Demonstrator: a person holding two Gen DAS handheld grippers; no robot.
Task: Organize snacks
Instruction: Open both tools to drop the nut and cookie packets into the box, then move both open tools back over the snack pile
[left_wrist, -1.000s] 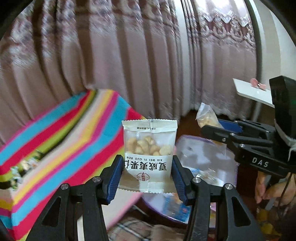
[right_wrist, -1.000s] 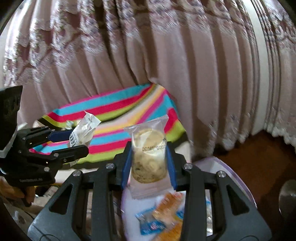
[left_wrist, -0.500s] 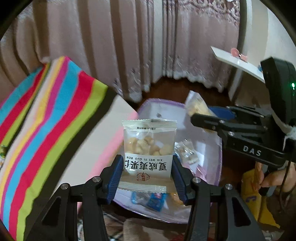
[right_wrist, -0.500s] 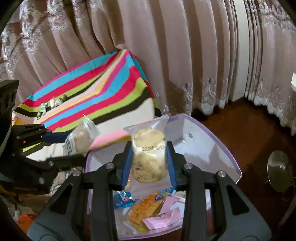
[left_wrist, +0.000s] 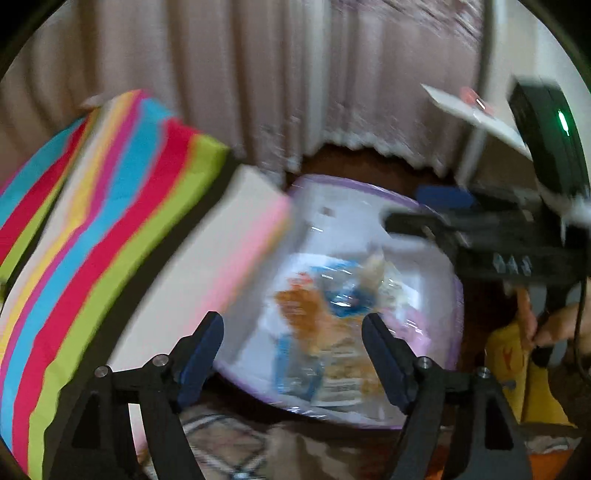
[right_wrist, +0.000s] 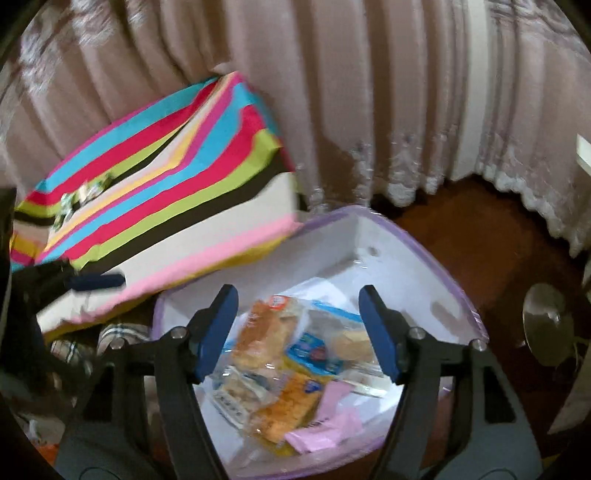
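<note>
Below both tools sits a white bin (right_wrist: 424, 266) with a lilac rim, snack packets (right_wrist: 291, 369) heaped on its floor.

Left tool (left_wrist: 291, 354): jaws spread and opening wider, nothing between the blue pads (left_wrist: 201, 350). Seen through the gap, blurred: orange, blue and clear wrappers lying in the bin (left_wrist: 332, 206). This view is smeared; individual packets cannot be told apart.

Right tool (right_wrist: 297, 332): jaws likewise spread and opening, pads bare, nothing pinched. It hangs over the bin, pointing down into it. Sharper here: an orange-brown packet, a blue-and-white packet, a clear wrapper with a pale round biscuit, a small clear pack with dark print, and a pink sachet (right_wrist: 325, 424) at the near edge. All lie loose on the bin floor, overlapping.

Surroundings: a striped cloth (right_wrist: 155, 173) in pink, blue, green, yellow and black covers a raised surface just beside the bin's left edge, draped to its rim. A few small wrapped items (right_wrist: 79, 199) rest on the cloth at its far left. Pinkish curtains (right_wrist: 369, 92) with lace hems hang behind; dark wooden floor (right_wrist: 498, 240) to the right. A person's fingers (left_wrist: 554, 321) grip the right tool's handle at the left view's right edge.
</note>
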